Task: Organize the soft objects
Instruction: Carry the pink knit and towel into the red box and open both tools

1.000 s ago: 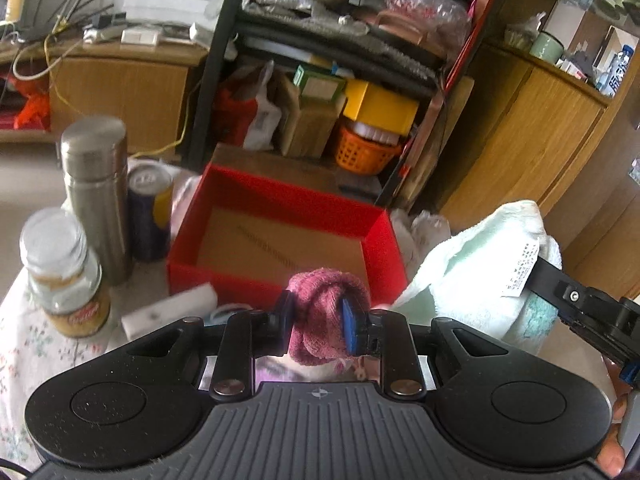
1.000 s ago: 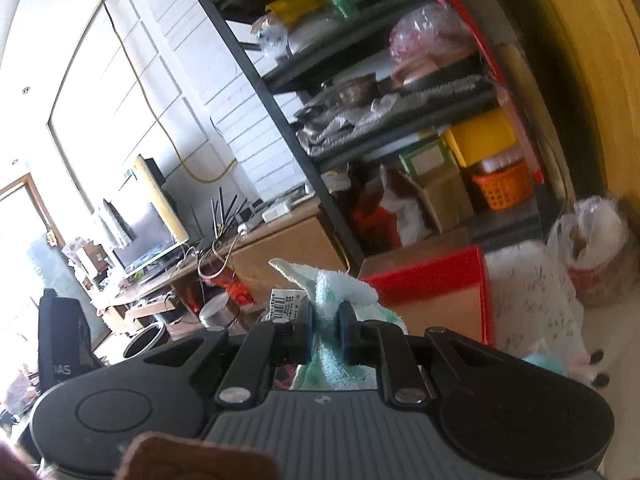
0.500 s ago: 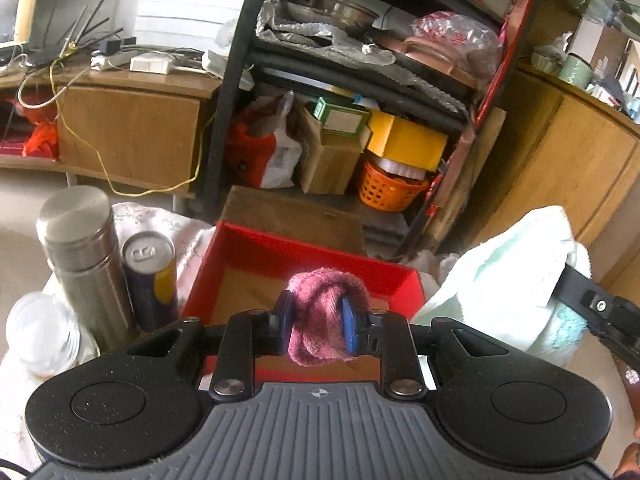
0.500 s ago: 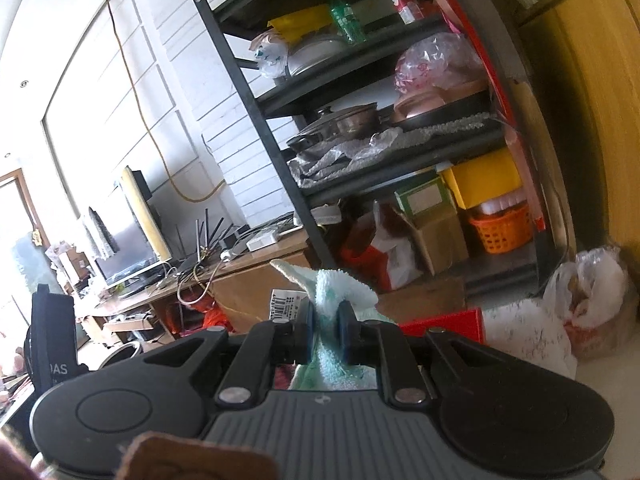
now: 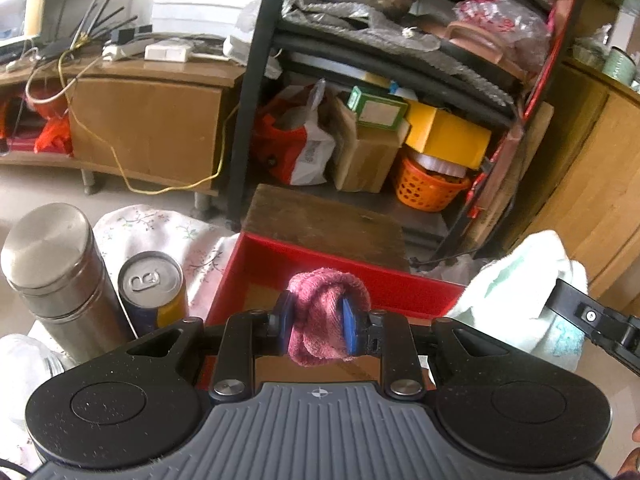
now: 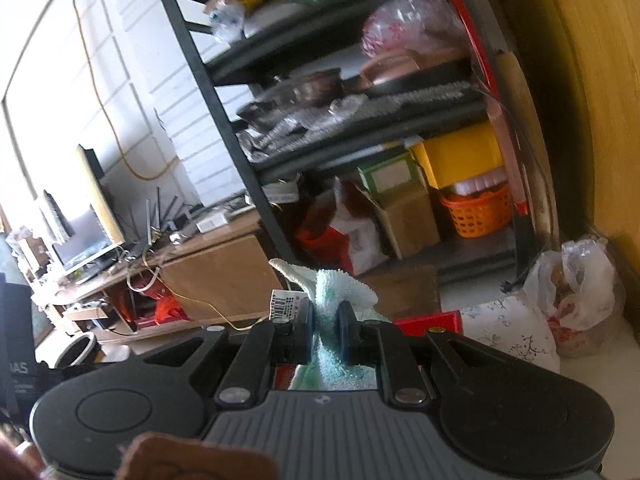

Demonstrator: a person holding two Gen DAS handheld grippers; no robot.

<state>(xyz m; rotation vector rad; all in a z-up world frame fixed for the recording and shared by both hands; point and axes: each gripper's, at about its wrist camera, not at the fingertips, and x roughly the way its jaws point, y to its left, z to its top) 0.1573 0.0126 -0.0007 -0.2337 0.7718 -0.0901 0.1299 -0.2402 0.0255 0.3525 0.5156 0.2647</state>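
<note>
**Both grippers loaded, red box right below you**

Big picture first: the black shelving rack (image 5: 256, 92) fills the background dead ahead, crammed with pots, bags and an orange basket (image 5: 430, 188) on its bottom shelf, and a wooden cabinet (image 5: 592, 184) closes off your right. Nearer in, the red box (image 5: 360, 276) sits open directly under your left gripper, its far wall and cardboard floor showing, on a flowered cloth (image 5: 160, 228).

Your right gripper (image 6: 324, 330) is clamped tight on the mint-green towel (image 6: 340, 286), and in the left view that towel (image 5: 516, 292) bulks large just right of the box, hanging off the black finger. A barcode tag (image 6: 286, 300) sticks out beside the pads.

To your left, watch the crowd: a steel flask (image 5: 60, 272) stands upright, and a drinks can (image 5: 154, 288) is just beside it, close to the box's left wall.

Smallest of all, your left gripper (image 5: 318, 322) is pinching the rolled pink cloth (image 5: 328, 312) between its blue pads, poised over the box's interior.
</note>
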